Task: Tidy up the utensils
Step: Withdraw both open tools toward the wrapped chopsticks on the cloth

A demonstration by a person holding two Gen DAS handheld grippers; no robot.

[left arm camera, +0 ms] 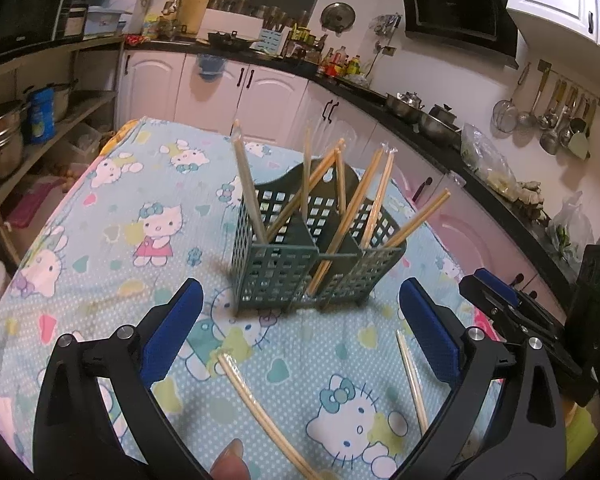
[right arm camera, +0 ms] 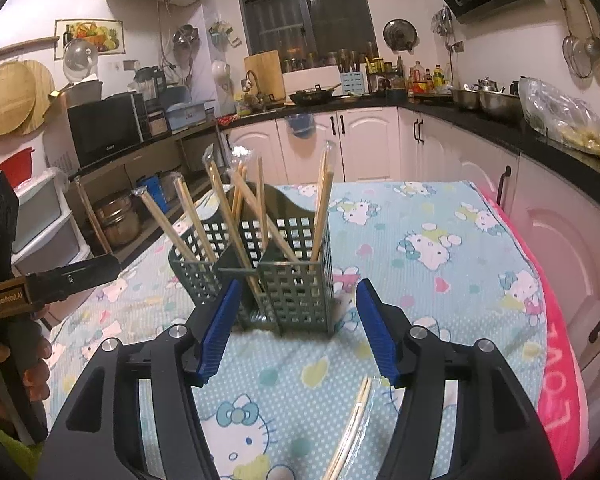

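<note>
Home kitchen: my left claw (left arm camera: 300,312) and right claw (right arm camera: 296,320) gape empty over cartoon-cat-print blue tablecloth (left arm camera: 140,216); green slotted plastic utensil caddy (left arm camera: 308,256) ahead.

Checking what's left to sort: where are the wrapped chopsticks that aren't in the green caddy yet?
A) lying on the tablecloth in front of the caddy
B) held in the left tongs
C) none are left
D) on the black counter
A: two wrapped chopstick pairs lie on the tablecloth before the caddy, clear of the open left tongs.

Left wrist view: low over the table's (left arm camera: 100,300) near edge, angled down, facing the green utensil caddy (left arm camera: 300,264) close ahead. Right wrist view: likewise, slightly rightward. Shared: caddy, tablecloth, back kitchen counter (right arm camera: 340,102).
</note>
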